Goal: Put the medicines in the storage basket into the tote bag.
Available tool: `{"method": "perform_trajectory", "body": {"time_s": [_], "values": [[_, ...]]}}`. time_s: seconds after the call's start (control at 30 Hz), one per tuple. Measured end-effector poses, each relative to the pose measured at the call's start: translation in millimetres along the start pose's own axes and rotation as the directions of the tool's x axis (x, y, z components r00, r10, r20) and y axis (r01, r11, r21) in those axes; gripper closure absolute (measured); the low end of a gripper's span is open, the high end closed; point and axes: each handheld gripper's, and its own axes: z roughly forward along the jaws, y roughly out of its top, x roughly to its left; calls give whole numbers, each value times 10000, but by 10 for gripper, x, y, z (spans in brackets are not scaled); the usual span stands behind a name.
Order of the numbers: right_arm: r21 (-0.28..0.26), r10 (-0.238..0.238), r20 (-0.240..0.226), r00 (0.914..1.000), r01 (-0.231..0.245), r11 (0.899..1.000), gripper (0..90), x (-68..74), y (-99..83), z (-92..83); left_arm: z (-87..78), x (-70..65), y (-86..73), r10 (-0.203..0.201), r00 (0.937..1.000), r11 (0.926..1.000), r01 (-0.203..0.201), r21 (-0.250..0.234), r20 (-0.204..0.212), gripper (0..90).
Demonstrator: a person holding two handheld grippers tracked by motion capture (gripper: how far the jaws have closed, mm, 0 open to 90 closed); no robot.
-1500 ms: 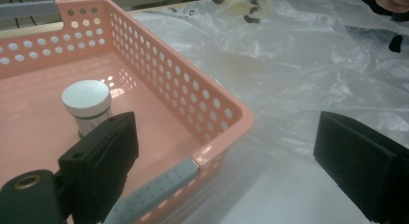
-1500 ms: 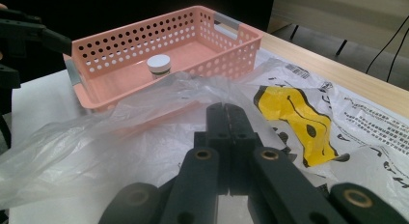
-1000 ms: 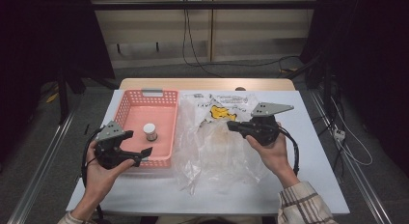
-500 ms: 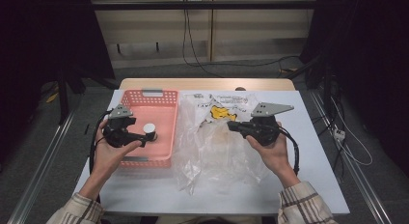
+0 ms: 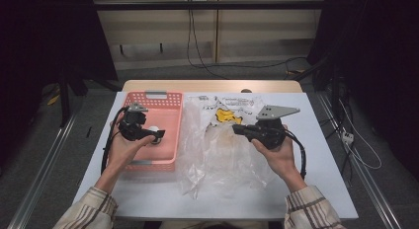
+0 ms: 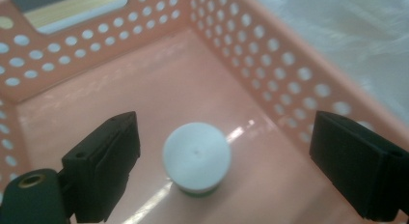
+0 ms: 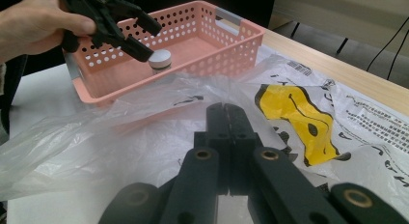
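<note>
We've got the left gripper (image 6: 222, 175) spread wide around the small white-capped round jar (image 6: 197, 158) in the pink perforated plastic basket (image 6: 270, 64), lower middle of frame. Our right gripper (image 7: 226, 119) is closed tight over the crinkly clear plastic bag (image 7: 120, 137), holding nothing.

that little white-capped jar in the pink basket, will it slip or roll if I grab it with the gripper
The jar stands upright on its flat base in the pink basket, so it probably won't roll unless tipped. Its round, smooth-looking side may slip or twist between flat pads. It looks small and probably light, so the left gripper, jaws open around it, could knock it over.
</note>
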Motion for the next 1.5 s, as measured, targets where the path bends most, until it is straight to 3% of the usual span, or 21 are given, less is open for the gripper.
{"method": "perform_trajectory", "body": {"time_s": [0.1, 0.27, 0.4, 0.57, 0.8, 1.1, 1.5], "values": [[16, -19, -19, 10000, 19, 10000, 900, 3, -2, 6, 95, 64, 2, -237, 9996, 9995, 241, 199, -172, 144], [50, -35, -7, 10000, 36, 10000, 900, -8, -9, 6, 180, 106, -28, -267, 9996, 9969, 261, 741, 67, 240], [80, -30, 1, 10000, 29, 10000, 900, -4, -17, 15, 161, 124, -40, -322, 9989, 9972, 298, 692, 327, 326], [137, -88, -67, 9999, 89, 9999, 900, 18, -21, 40, 209, 104, -51, 84, 9996, 9921, -115, 1251, 256, 396], [137, -103, -71, 9999, 104, 9999, 900, 22, -24, 47, 250, 103, -61, 91, 9997, 9862, -124, 1648, 212, 501], [170, -42, -105, 9999, 44, 9998, 900, 13, -30, 50, 210, 107, -47, 46, 9996, 9917, -80, 1282, 271, 508], [160, 88, -176, 9998, -85, 9998, 900, 0, -40, 51, -22, 88, 18, -363, 9987, 9993, 364, -31, 352, 509]]}}
